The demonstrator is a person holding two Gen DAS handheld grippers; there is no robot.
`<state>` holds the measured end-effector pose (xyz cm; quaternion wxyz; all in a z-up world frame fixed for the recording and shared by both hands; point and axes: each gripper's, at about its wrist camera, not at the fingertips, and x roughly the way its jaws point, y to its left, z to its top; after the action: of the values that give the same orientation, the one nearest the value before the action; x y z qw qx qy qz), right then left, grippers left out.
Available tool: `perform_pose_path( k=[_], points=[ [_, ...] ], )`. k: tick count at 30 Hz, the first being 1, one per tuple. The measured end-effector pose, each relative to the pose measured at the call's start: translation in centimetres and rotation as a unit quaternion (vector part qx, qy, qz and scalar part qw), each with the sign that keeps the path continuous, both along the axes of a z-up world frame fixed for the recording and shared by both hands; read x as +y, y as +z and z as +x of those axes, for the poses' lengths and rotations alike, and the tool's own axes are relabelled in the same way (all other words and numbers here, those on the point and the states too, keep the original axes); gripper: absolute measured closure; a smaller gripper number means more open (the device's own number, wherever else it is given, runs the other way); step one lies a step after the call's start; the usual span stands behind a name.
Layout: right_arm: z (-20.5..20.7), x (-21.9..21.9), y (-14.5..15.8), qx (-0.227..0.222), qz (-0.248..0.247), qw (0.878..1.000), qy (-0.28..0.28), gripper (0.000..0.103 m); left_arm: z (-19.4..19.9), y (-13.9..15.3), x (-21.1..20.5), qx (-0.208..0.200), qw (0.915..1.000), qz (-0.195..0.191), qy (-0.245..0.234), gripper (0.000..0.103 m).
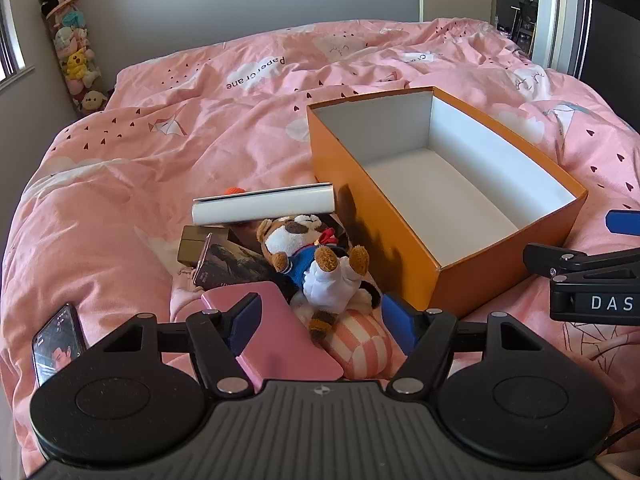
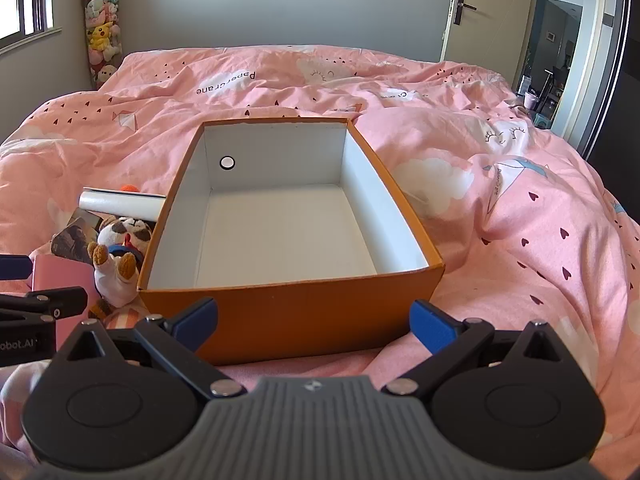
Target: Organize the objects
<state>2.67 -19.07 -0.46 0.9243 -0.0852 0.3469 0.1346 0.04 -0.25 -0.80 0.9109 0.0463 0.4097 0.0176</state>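
An open orange box (image 1: 362,204) (image 2: 288,312) with a white, empty inside sits on the pink bed. Left of it lies a pile: a plush dog (image 1: 320,256) (image 2: 116,256), a white roll (image 1: 262,209) (image 2: 120,204), a pink flat case (image 1: 276,336) (image 2: 60,276), a striped pink cushion (image 1: 360,344), a dark picture book (image 1: 228,268) and a brown box (image 1: 200,244). My left gripper (image 1: 320,320) is open just above the pink case and cushion. My right gripper (image 2: 314,320) is open, in front of the box's near wall, holding nothing.
A phone (image 1: 56,344) lies on the duvet at the left. A tall holder of plush toys (image 1: 72,48) (image 2: 102,28) stands in the far left corner. A door (image 2: 492,12) stands open at the right. The pink duvet (image 2: 500,200) is rumpled.
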Motion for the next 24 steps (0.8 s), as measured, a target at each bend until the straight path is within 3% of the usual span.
perform_pose_path(
  k=[24],
  points=[
    [-0.17, -0.09, -0.37, 0.013, 0.000, 1.000, 0.000, 0.001, -0.26, -0.51, 0.04, 0.006, 0.9999, 0.009, 0.001, 0.022]
  ],
)
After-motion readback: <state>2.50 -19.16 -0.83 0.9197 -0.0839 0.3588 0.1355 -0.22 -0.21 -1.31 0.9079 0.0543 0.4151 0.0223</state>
